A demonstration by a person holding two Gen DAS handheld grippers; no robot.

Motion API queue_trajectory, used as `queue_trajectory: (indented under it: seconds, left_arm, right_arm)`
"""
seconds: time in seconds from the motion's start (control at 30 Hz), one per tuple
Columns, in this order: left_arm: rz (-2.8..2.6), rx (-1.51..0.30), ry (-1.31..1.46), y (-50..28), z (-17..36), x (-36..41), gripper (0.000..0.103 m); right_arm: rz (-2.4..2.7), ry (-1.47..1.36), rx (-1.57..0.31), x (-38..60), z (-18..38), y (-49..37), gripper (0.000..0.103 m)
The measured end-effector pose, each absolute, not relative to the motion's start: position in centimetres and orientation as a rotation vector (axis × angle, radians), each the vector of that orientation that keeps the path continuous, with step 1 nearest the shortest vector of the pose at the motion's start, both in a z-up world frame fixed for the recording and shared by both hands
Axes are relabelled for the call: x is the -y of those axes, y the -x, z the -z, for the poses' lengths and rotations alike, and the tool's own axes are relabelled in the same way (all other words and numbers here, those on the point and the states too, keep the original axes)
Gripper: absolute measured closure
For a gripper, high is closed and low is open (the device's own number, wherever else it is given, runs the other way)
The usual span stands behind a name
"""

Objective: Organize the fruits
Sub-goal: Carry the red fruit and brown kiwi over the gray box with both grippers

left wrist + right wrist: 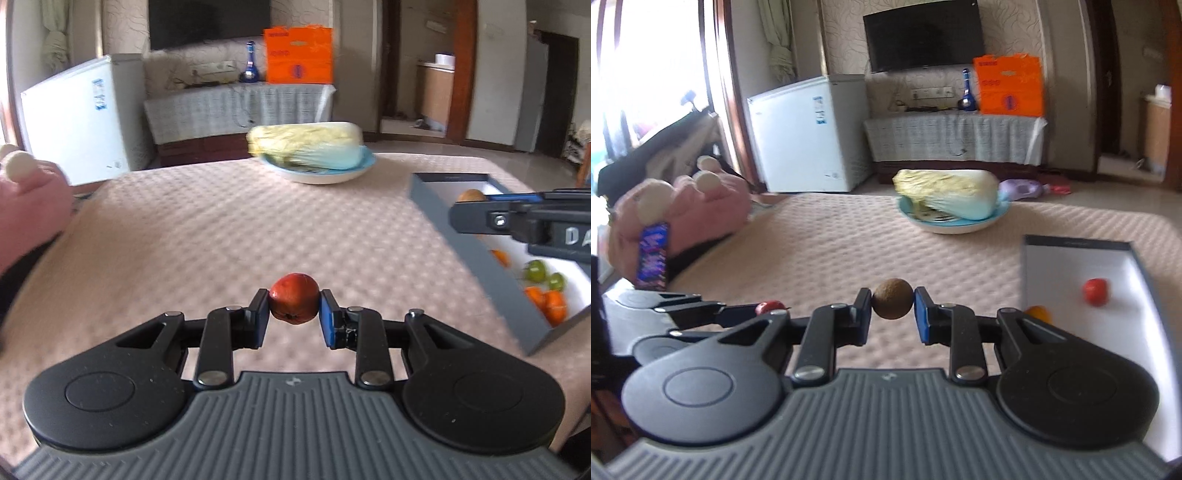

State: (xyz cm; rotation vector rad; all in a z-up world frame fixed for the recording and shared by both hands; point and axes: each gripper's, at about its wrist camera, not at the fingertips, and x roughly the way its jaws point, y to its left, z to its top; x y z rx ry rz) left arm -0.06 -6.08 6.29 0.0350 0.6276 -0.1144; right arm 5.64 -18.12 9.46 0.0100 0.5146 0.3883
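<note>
The left hand-held gripper (294,308) is clenched on a small red fruit (294,298), its two blue-padded fingers pressing the fruit's sides, and it holds the fruit above the bench (221,229), which is covered in a pinkish quilted cloth. The right hand-held gripper (892,306) grasps a round brown fruit (892,298) — rough-skinned, perhaps a kiwi, though the blur leaves that unsure — pinched the same way between its pads. To the right of the left hand-held gripper lies a shallow grey box (480,254) with a white floor; in it sit orange fruits (546,301) and green fruits (535,269), and the right hand-held gripper hangs over its far half. From the right wrist view, the box lies ahead and to the right of the gripper, with a red fruit (1095,291) and an orange fruit (1038,314) on its floor. Farther ahead of both grippers — well beyond the box — a napa cabbage (306,142) lies on a blue-rimmed plate (317,173). A pink plush toy (687,210) rests at the bench's left edge, far to the left of both grippers.
</note>
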Motion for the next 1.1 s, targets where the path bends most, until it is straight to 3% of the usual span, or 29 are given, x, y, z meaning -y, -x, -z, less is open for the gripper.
queue_trajectory:
  seconds: [0.37, 0.8, 1.1]
  left_arm:
    - [0.25, -0.618, -0.076, 0.2, -5.9, 12.1, 0.069]
    - [0.1, -0.574, -0.058, 0.2, -7.1, 5.3, 0.069]
    - [0.159, -0.606, -0.014, -0.1, -7.0, 7.9, 0.069]
  right_arm:
    - [-0.34, 0.095, -0.522, 20.1, -9.0, -4.4, 0.075]
    - [-0.468, -0.04, -0.505, 17.1, -9.9, -5.4, 0.075]
    - [-0.456, 0.03, -0.491, 17.6, -10.1, -4.7, 0.075]
